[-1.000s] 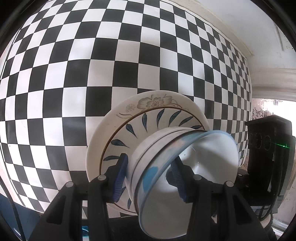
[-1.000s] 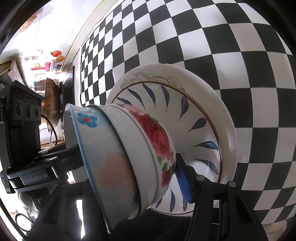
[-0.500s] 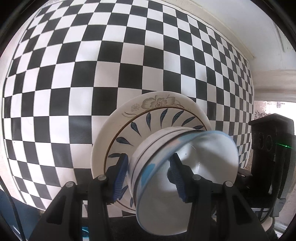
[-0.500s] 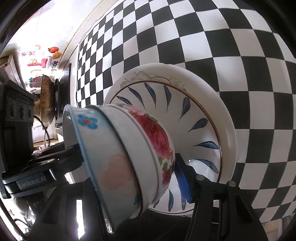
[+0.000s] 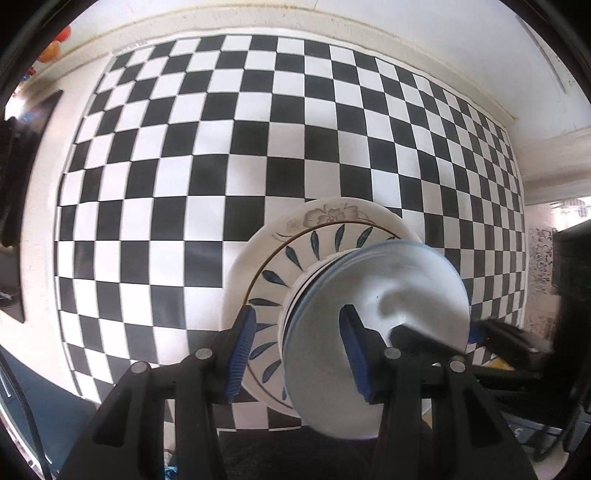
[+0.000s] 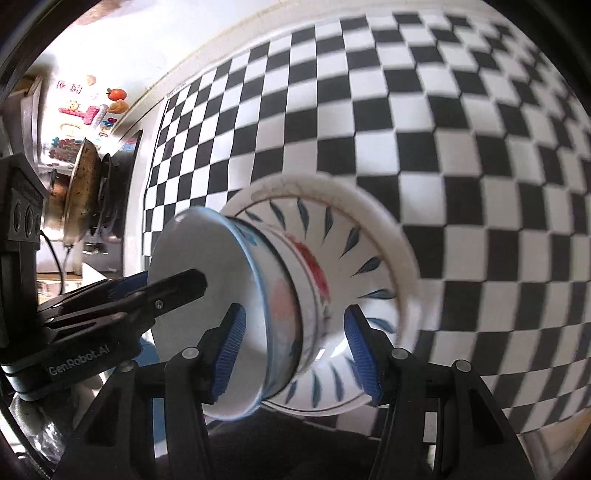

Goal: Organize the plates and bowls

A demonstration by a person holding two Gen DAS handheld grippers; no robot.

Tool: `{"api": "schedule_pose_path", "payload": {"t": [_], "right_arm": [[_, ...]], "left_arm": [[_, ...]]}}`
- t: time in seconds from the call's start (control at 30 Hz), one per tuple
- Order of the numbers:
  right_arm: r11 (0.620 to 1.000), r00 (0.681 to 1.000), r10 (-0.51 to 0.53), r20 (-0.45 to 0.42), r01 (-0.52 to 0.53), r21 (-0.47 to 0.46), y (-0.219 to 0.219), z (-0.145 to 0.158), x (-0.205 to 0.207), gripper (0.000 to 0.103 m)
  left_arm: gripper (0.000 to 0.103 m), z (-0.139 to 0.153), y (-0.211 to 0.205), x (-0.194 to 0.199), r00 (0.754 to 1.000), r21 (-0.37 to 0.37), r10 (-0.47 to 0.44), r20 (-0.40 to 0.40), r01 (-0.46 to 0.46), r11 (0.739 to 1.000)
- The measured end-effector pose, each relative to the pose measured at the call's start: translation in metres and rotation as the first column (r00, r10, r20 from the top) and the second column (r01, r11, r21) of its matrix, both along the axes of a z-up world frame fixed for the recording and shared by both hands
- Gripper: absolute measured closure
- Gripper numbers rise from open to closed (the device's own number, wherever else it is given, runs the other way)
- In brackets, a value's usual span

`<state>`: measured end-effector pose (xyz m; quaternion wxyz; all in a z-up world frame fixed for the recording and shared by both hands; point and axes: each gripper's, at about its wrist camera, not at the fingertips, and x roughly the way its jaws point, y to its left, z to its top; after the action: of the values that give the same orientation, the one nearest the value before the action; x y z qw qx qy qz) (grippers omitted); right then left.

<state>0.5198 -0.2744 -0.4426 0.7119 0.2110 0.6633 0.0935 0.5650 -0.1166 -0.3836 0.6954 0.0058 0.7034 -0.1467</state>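
A stack of two nested bowls on two plates hangs tilted over the checkered cloth point(image 5: 221, 147). The top bowl point(image 5: 388, 288) is white with a blue rim. It sits in a rose-patterned bowl point(image 6: 314, 266) on a blue-leaf plate point(image 5: 273, 273), over a grey-flower plate point(image 5: 332, 214). My left gripper point(image 5: 297, 350) clamps the stack, one pad inside the top bowl and the other at the plates' edge. My right gripper point(image 6: 295, 350) grips from the opposite side the same way. Each gripper's finger shows in the other's view, reaching into the bowl.
The black-and-white cloth ends at a pale wall trim point(image 5: 258, 22). A worn pan point(image 6: 77, 184) and dark hob stand at the cloth's far end. A black box point(image 5: 572, 280) sits at the right edge. Stickers point(image 6: 85, 110) mark the wall.
Both grippers have risen and tipped, with the stack still fixed between their pads. The cloth looks farther off and its far edge and the wall have come into view.
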Motion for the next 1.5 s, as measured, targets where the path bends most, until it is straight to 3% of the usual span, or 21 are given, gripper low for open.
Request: {"api": "schedule_pose_path", "payload": {"t": [0.3, 0.4, 0.43, 0.5, 0.6, 0.7, 1.0, 1.5], "right_arm": [[0.979, 0.991, 0.026, 0.128, 0.001, -0.202, -0.002, 0.059, -0.021, 0.042], [0.967, 0.985, 0.023, 0.17, 0.021, -0.254, -0.002, 0.079, -0.031, 0.017], [0.964, 0.983, 0.021, 0.184, 0.029, -0.264, -0.002, 0.085, -0.034, 0.01], [0.954, 0.976, 0.019, 0.216, 0.047, -0.298, 0.0, 0.099, -0.041, 0.009], [0.936, 0.965, 0.009, 0.263, 0.085, -0.342, 0.002, 0.12, -0.052, 0.009], [0.919, 0.953, -0.014, 0.304, 0.131, -0.371, 0.005, 0.138, -0.062, 0.0], [0.895, 0.902, -0.111, 0.417, 0.273, -0.352, 0.006, 0.185, -0.092, 0.0], [0.871, 0.825, -0.067, 0.561, 0.323, -0.371, 0.011, 0.255, -0.171, 0.0]], "left_arm": [[0.058, 0.037, 0.007, -0.019, 0.988, 0.073, 0.007, 0.154, -0.019, 0.997], [0.057, 0.055, 0.009, -0.028, 0.975, 0.097, -0.002, 0.223, -0.021, 0.995], [0.055, 0.06, 0.01, -0.031, 0.97, 0.104, 0.001, 0.242, -0.027, 0.994], [0.034, 0.073, 0.013, -0.036, 0.957, 0.106, 0.005, 0.29, -0.037, 0.994], [0.014, 0.088, 0.017, -0.044, 0.936, 0.109, 0.016, 0.353, -0.058, 0.992], [0.013, 0.101, 0.02, -0.051, 0.907, 0.124, 0.016, 0.421, -0.075, 0.989], [0.005, 0.141, 0.024, -0.079, 0.855, 0.08, 0.018, 0.519, -0.069, 0.994], [0.001, 0.2, 0.032, -0.148, 0.772, 0.022, 0.054, 0.634, -0.087, 0.996]]}}
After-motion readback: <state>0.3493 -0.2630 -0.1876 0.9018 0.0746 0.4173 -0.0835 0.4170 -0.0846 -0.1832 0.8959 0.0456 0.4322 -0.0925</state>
